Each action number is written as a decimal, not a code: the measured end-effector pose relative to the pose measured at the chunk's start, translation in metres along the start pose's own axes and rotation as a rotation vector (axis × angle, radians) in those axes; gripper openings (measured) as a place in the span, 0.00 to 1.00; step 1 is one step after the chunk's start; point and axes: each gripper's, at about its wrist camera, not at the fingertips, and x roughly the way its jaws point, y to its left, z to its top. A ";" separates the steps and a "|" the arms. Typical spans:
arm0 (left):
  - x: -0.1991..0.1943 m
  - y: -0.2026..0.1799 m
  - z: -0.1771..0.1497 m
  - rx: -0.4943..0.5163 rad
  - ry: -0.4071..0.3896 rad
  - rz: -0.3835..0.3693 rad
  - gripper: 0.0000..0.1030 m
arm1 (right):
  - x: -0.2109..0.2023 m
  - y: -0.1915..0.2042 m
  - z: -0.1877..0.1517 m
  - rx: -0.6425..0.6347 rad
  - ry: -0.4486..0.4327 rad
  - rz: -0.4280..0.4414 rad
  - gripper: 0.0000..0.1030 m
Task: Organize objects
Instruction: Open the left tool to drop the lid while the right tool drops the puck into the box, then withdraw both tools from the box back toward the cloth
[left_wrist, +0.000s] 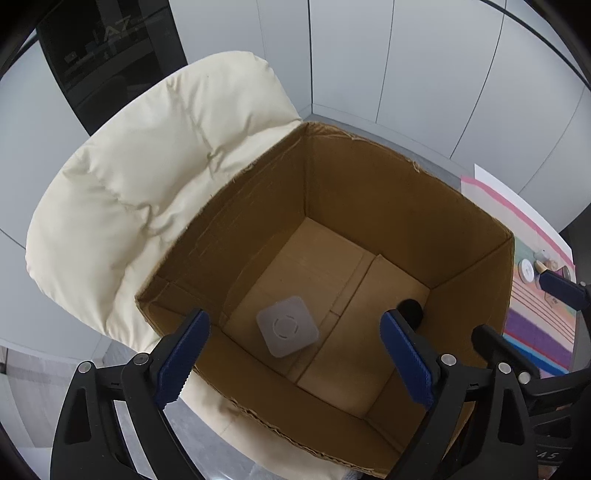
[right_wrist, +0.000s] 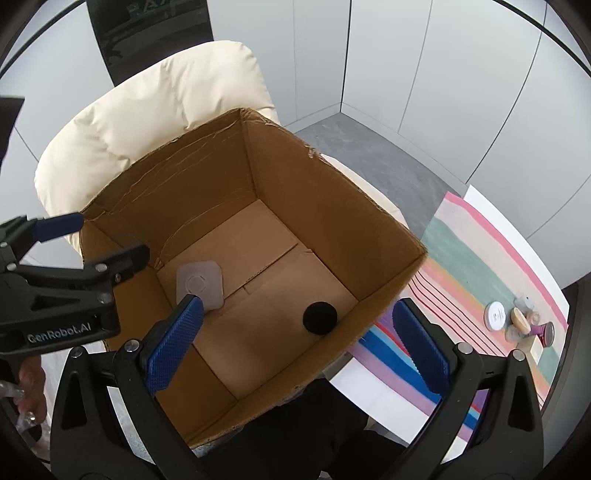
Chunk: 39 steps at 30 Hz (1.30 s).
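Both grippers, left (left_wrist: 293, 354) and right (right_wrist: 301, 343), are hanging wide open and empty over the box (right_wrist: 384, 221). Jars (right_wrist: 519, 321) sitting right of the box are looking small, rigid, slick; I'd be pinching across their sides.

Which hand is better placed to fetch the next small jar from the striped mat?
Right. The right tool is open and empty beside the striped mat, and the jars lie on its side of the box.
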 end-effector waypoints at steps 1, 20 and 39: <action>-0.001 -0.001 -0.001 0.003 -0.004 0.004 0.92 | -0.001 -0.001 0.000 0.000 0.001 -0.003 1.00; -0.022 -0.001 -0.017 -0.010 -0.033 -0.029 0.92 | -0.022 -0.005 -0.017 0.014 -0.019 -0.019 1.00; -0.060 0.002 -0.083 -0.022 -0.037 -0.018 0.92 | -0.074 -0.003 -0.084 0.047 -0.039 -0.002 1.00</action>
